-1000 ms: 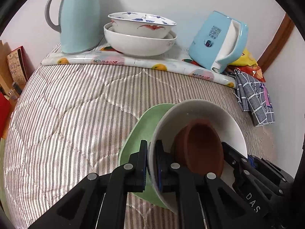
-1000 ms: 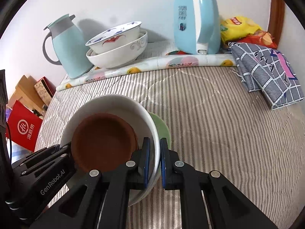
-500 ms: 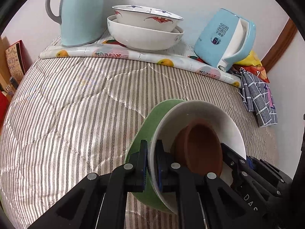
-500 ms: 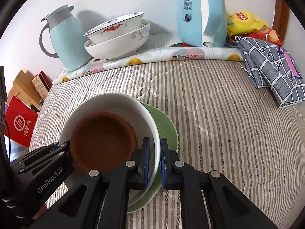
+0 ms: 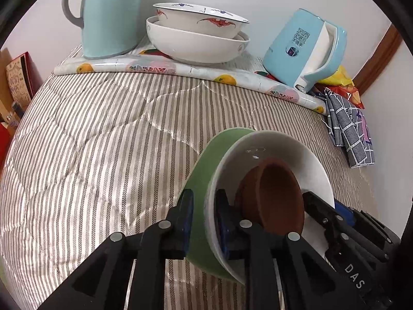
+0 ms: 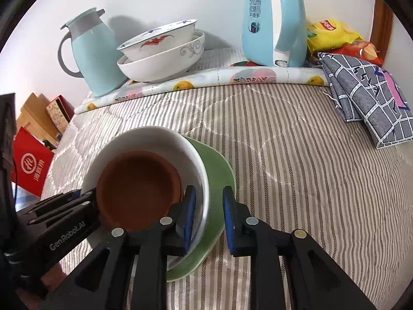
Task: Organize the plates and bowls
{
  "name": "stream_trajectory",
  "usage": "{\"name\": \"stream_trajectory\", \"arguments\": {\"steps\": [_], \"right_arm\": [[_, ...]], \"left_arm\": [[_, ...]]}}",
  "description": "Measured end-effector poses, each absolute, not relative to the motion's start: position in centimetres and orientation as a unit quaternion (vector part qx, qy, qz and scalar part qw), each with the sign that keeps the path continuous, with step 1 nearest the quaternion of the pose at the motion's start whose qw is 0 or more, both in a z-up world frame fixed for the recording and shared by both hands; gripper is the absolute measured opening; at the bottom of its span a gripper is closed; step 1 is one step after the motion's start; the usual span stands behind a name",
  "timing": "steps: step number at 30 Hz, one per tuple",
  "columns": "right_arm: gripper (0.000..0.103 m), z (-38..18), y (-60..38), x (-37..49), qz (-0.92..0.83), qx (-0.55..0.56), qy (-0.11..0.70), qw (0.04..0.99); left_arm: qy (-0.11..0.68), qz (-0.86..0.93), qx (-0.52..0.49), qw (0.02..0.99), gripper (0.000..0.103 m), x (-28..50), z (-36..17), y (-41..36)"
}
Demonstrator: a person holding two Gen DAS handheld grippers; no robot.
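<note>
A brown bowl (image 6: 139, 186) sits inside a white bowl (image 6: 188, 149), which rests on a green plate (image 6: 219, 175) above the striped quilt. My left gripper (image 5: 204, 211) is shut on the rims of the green plate (image 5: 204, 160) and white bowl (image 5: 284, 147) at their left side; the brown bowl (image 5: 276, 193) shows inside. My right gripper (image 6: 207, 211) is open, its fingers standing either side of the white bowl's right rim and the plate's edge. Two stacked white patterned bowls (image 5: 198, 38) (image 6: 160, 56) stand at the back.
A pale blue thermos jug (image 5: 111, 13) (image 6: 93, 54) stands left of the stacked bowls, and a blue kettle (image 5: 307, 49) (image 6: 273, 20) right of them, all on a fruit-print mat (image 6: 222, 77). A folded grey checked cloth (image 6: 366, 98) and snack bags (image 6: 335, 31) lie at right.
The stack has moved toward the back bowls and tilted more. My right gripper has opened off the white bowl's rim; the left still holds it.
</note>
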State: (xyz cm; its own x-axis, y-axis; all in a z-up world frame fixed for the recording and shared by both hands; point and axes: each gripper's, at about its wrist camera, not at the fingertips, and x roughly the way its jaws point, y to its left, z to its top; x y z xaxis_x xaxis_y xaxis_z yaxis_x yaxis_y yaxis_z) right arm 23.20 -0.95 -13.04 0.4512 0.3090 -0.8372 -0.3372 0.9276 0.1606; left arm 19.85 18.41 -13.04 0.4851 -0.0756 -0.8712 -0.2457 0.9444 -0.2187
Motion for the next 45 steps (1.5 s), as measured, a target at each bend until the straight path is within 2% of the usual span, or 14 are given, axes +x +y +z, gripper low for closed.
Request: {"name": "stream_trajectory", "arguments": {"steps": [3, 10, 16, 19, 23, 32, 39, 41, 43, 45], "right_arm": [[0.029, -12.7, -1.2, 22.7, 0.182, -0.023, 0.483, 0.856], [0.033, -11.9, -2.0, 21.5, 0.191, -0.015, 0.479, 0.857], [0.035, -10.2, -3.2, 19.1, 0.206, -0.010, 0.470, 0.858], [0.044, -9.1, -4.1, 17.9, 0.204, -0.010, 0.461, 0.864], [0.049, -7.3, -5.9, 16.2, 0.190, -0.011, 0.443, 0.876], [0.050, -4.4, -10.0, 12.3, 0.149, -0.027, 0.418, 0.896], [0.050, -3.2, -12.8, 9.6, 0.135, -0.018, 0.409, 0.903], [0.058, -2.9, -13.7, 8.6, 0.133, -0.010, 0.404, 0.905], [0.078, -2.6, -14.4, 7.6, 0.133, -0.005, 0.394, 0.910], [0.082, -2.2, -15.2, 6.5, 0.130, -0.003, 0.382, 0.915]], "left_arm": [[0.503, 0.055, -0.159, 0.848, 0.022, 19.3, -12.7, 18.3], [0.490, 0.062, -0.155, 0.856, 0.034, 17.6, -11.1, 18.2], [0.476, 0.060, -0.155, 0.864, 0.035, 15.6, -9.4, 17.4], [0.463, 0.058, -0.152, 0.871, 0.039, 14.4, -8.1, 16.5], [0.440, 0.056, -0.141, 0.885, 0.047, 12.7, -6.2, 15.0], [0.395, 0.044, -0.125, 0.909, 0.060, 8.0, -2.9, 11.3], [0.371, 0.058, -0.100, 0.921, 0.077, 5.0, -1.2, 8.6], [0.367, 0.058, -0.100, 0.923, 0.081, 4.2, -0.8, 7.9], [0.360, 0.056, -0.096, 0.926, 0.083, 3.1, -0.4, 7.1], [0.357, 0.054, -0.093, 0.928, 0.085, 2.4, -0.2, 6.5]]}}
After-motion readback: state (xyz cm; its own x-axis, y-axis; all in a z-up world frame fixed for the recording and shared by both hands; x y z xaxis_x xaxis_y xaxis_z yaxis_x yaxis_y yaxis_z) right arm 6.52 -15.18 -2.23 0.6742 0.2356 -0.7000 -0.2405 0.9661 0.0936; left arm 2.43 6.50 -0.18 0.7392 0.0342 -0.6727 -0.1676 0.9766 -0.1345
